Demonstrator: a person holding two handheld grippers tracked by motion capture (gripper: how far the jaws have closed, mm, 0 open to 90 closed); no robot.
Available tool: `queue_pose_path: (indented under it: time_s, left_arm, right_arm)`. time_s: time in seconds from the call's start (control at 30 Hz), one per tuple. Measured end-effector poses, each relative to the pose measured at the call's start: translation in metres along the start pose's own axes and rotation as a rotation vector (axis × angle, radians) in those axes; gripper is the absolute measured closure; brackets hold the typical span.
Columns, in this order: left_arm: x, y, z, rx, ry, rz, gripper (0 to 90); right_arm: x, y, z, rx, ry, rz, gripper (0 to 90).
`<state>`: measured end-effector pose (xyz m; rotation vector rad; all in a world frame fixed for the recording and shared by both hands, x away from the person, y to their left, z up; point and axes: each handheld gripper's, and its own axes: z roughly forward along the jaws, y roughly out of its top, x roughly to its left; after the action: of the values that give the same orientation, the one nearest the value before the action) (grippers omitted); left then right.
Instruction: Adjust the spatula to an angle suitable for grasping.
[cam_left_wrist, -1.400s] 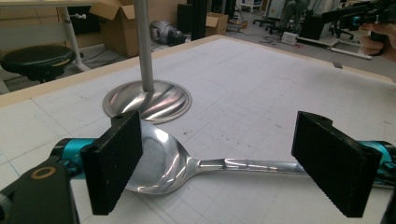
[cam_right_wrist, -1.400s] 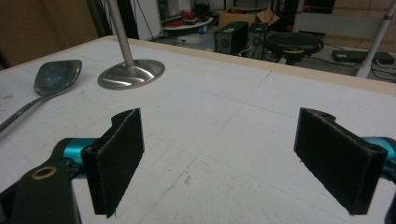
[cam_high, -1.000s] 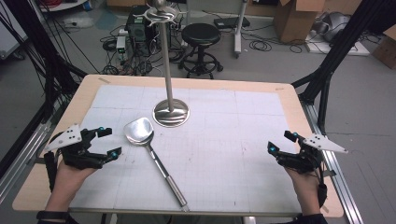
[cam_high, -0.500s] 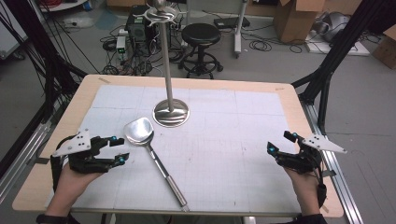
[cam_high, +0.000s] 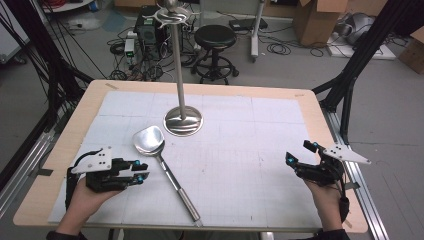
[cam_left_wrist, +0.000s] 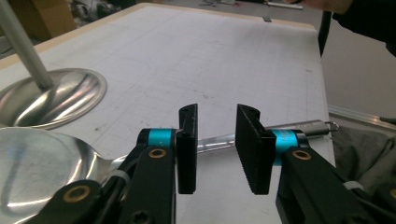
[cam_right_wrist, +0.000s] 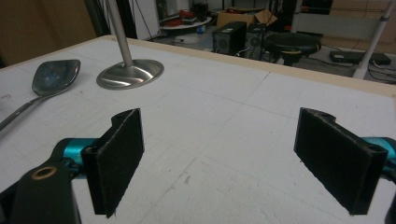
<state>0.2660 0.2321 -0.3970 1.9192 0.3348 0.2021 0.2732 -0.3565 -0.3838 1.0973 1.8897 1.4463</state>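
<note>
The big metal spoon (cam_high: 162, 167) lies flat on the white mat on the table (cam_high: 310, 107). Its bowl is near the round foot of the tall metal stand (cam_high: 183, 120), close to it but not touching. Its long handle points toward the person's edge of the table.

The left gripper (cam_high: 140, 171) is right beside the spoon's handle, low over the table. In the left gripper view the handle (cam_left_wrist: 215, 141) runs across behind the gap between the two black jaws. The jaws have just been closing, and they now stand with a small gap. Nothing is pinched yet: the handle looks a little farther off than the fingertips (cam_left_wrist: 187, 140), not between them.

The step looks like picking up the spoon by its handle. To do it well, the left gripper should slide a bit more forward, so the handle sits deep between the jaws and not just at the tips. It may need to open a little first, so the tips do not bump the handle and push the spoon away. The handle is thin, smooth and shiny, so it could slip or roll. Squeeze it near the middle, then lift slowly and keep the spoon level.

The right gripper (cam_high: 300, 160) hovers low over the table's right side, well apart from the spoon. Its jaws are spread wide and hold nothing.
</note>
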Motion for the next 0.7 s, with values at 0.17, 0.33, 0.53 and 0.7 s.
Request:
queue_pose_path:
  time_s: [0.17, 0.33, 0.53, 0.7]
  left_arm:
    - [-0.003, -0.005, 0.01, 0.025, -0.031, 0.0, 80.0]
    - [-0.006, -0.007, 0.019, 0.063, -0.069, 0.013, 86.9]
    - [-0.008, -0.009, 0.03, 0.121, -0.107, 0.027, 89.7]
    - [-0.011, -0.01, 0.044, 0.172, -0.165, 0.052, 89.8]
  right_arm:
    - [0.0, 0.0, 0.0, 0.002, 0.001, 0.003, 15.3]
    - [0.0, 0.0, 0.0, 0.002, -0.001, 0.004, 15.3]
    - [0.0, 0.0, 0.001, 0.003, 0.0, 0.003, 15.3]
    - [0.0, 0.0, 0.002, 0.003, 0.001, 0.001, 15.3]
